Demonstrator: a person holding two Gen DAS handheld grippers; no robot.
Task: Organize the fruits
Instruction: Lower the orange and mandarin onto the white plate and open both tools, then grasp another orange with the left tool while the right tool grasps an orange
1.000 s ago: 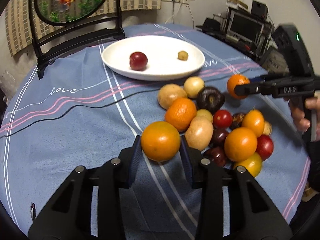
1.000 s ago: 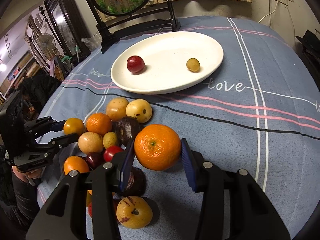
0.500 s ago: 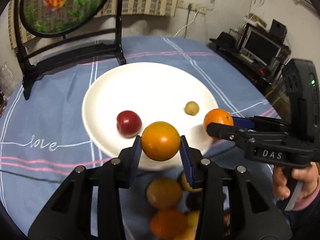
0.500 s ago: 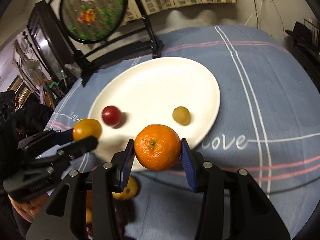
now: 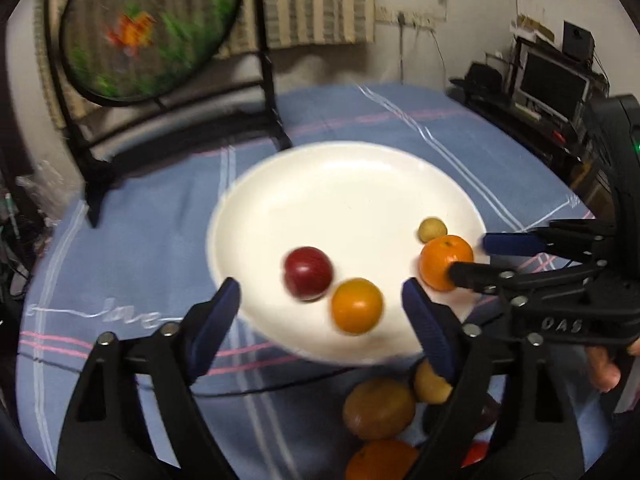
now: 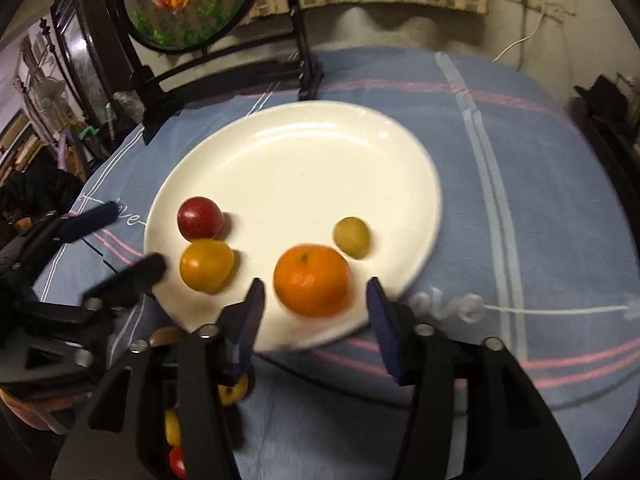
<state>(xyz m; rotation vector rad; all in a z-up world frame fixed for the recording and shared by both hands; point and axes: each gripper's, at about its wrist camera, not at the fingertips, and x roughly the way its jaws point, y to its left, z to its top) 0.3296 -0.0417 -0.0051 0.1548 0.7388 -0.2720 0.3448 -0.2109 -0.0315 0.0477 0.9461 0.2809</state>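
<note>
A white plate (image 5: 348,184) (image 6: 320,152) sits on the blue tablecloth. On it lie a red fruit (image 5: 308,273) (image 6: 200,218), a smooth orange fruit (image 5: 356,306) (image 6: 206,266), a mandarin (image 5: 444,260) (image 6: 312,286) and a small yellow-green fruit (image 5: 432,229) (image 6: 351,237). My left gripper (image 5: 320,316) is open and empty, its jaws wide on either side of the smooth orange fruit. My right gripper (image 6: 316,304) is open, its jaws either side of the mandarin without touching it. It also shows in the left wrist view (image 5: 472,256).
The remaining fruit pile (image 5: 384,412) (image 6: 176,440) lies on the cloth just in front of the plate, under both grippers. A dark wooden stand with a round fish painting (image 5: 148,28) (image 6: 188,0) rises behind the plate. A desk with electronics (image 5: 552,80) is at the right.
Both grippers have opened over the plate's near edge. The smooth orange fruit has left the left gripper and the mandarin the right gripper; both now rest on the plate.
</note>
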